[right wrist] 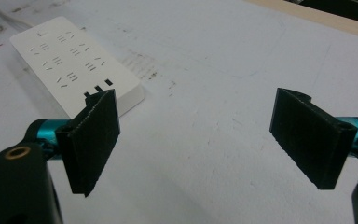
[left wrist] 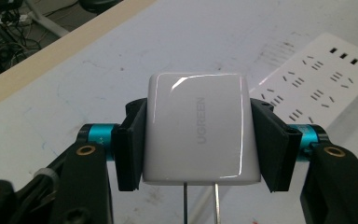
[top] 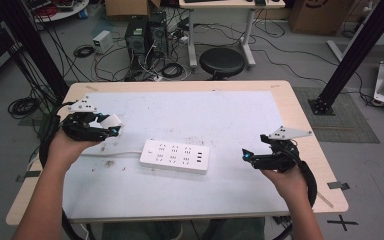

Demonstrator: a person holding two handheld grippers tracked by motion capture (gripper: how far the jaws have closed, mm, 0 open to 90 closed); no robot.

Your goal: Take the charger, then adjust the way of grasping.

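A white power strip point(top: 175, 156) lies flat in the middle of the table, its cord running off to the left; the strip point(left wrist: 317, 81) also appears in the left gripper view, and the strip point(right wrist: 74, 65) in the right gripper view. My left gripper point(top: 111, 127) hovers over the table's left side, shut on a white UGREEN charger point(left wrist: 199, 128) whose two metal prongs point down toward the camera. My right gripper point(right wrist: 198, 140) is open with nothing between its pads, held above the table to the right of the strip, where the high view shows it point(top: 246, 156).
The table point(top: 300, 115) has a whitish mat with wooden edges around it. Beyond its far edge are a black stool point(top: 222, 62), computer towers and tangled cables on the floor. Black frame posts stand at both sides.
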